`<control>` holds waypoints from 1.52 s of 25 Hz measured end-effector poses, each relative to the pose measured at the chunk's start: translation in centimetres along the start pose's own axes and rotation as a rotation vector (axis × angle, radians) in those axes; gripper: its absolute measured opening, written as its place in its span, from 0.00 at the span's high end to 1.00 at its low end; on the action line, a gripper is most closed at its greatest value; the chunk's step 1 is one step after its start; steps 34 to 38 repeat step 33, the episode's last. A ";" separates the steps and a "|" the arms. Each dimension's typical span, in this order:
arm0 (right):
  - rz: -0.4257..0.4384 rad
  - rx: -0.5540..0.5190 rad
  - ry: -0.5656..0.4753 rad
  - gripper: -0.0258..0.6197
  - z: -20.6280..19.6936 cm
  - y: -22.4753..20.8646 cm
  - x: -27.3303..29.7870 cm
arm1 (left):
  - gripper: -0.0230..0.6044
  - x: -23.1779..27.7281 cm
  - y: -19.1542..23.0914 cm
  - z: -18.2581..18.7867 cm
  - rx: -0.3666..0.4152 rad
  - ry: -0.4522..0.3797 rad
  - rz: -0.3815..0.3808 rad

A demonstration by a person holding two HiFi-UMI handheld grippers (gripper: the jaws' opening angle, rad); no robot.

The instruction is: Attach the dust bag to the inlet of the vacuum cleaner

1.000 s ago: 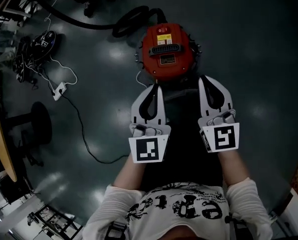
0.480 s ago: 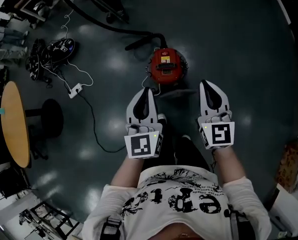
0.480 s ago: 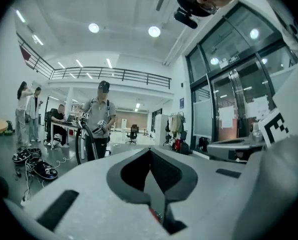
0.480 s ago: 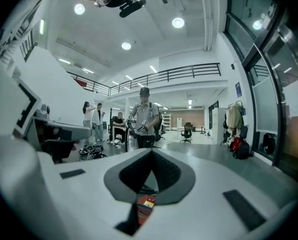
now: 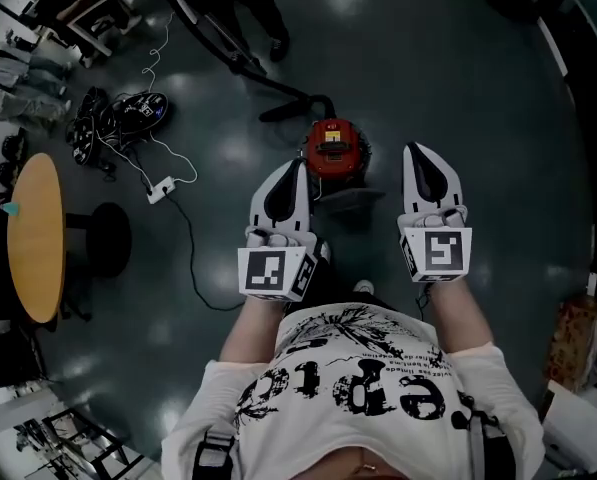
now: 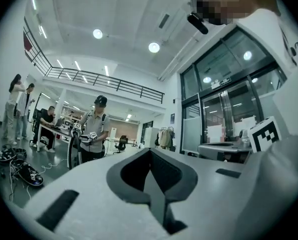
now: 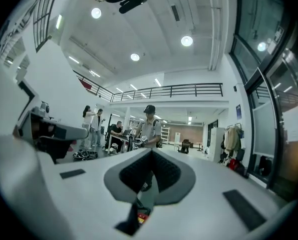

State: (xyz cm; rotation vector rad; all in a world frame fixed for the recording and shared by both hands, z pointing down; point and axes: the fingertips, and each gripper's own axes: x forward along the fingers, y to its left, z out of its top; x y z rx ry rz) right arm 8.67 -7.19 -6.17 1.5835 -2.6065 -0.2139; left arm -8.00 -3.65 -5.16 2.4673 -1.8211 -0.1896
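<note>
Claws: left claw [image 5: 298, 165] pinched together, empty; right claw [image 5: 415, 151] same; vacuum cleaner [image 5: 335, 146] on floor [image 5: 468, 88], inside hidden.

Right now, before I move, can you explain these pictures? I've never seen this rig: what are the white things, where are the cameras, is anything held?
No robot here: a person holds a two-jaw tool in each hand. The top-down picture is from a camera on the person's head; it shows the left gripper and right gripper above the dark floor, where the red vacuum cleaner stands with its black hose. The other two pictures come from a camera on each gripper, looking along its jaws into the hall. Both pairs of jaws are together, holding nothing.
</note>
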 end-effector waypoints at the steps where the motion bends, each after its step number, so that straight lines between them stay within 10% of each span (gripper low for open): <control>1: 0.003 0.003 -0.007 0.96 0.4 0.2 -0.2 | 0.96 -0.3 -0.3 0.5 0.016 -0.008 -0.007; 10: 0.051 -0.005 -0.034 0.96 0.3 2.0 -0.5 | 0.96 -0.6 -1.6 2.9 0.228 -0.086 0.013; 17: 0.054 0.018 -0.024 0.96 -0.4 2.7 -0.1 | 0.96 0.2 -1.0 3.0 0.176 -0.073 -0.002; 23: 0.053 -0.002 -0.055 0.96 0.8 2.6 0.1 | 0.96 0.2 0.2 4.4 -0.045 -0.145 -0.070; 38: 0.052 0.008 -0.046 0.96 0.5 1.5 0.0 | 0.96 1.1 -0.2 4.3 0.122 -0.128 -0.028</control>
